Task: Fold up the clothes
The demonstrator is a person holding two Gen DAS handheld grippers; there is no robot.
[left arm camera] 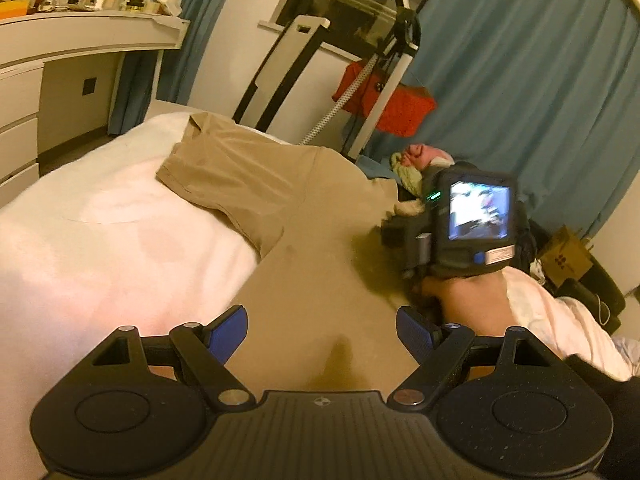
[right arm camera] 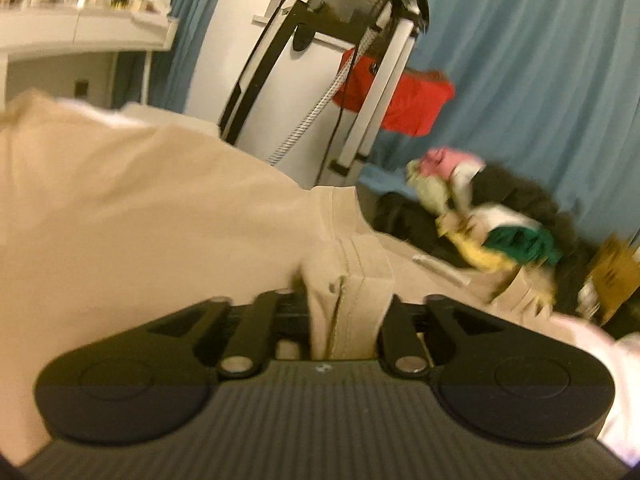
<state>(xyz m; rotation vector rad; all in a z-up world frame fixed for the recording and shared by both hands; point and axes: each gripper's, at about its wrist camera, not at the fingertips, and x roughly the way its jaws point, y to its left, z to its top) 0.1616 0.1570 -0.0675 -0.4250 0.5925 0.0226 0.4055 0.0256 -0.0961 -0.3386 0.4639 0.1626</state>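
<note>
A tan T-shirt (left arm camera: 280, 200) lies spread on a white bed (left arm camera: 100, 232), one sleeve folded over at the far left. My left gripper (left arm camera: 322, 334) hovers open just above the shirt's near part, blue pads apart and nothing between them. The right gripper (left arm camera: 404, 240), held in a hand, sits on the shirt's right side in the left wrist view; its fingers are blurred there. In the right wrist view my right gripper (right arm camera: 346, 312) is shut on a bunched, seamed fold of the tan T-shirt (right arm camera: 160, 208), which fills the gap between its fingers.
A heap of coloured clothes (right arm camera: 488, 224) lies at the bed's far right by a blue curtain (left arm camera: 540, 80). A garment steamer stand (left arm camera: 384, 80) and folded white board stand behind the bed. A white dresser (left arm camera: 48, 72) with bottles is at the left.
</note>
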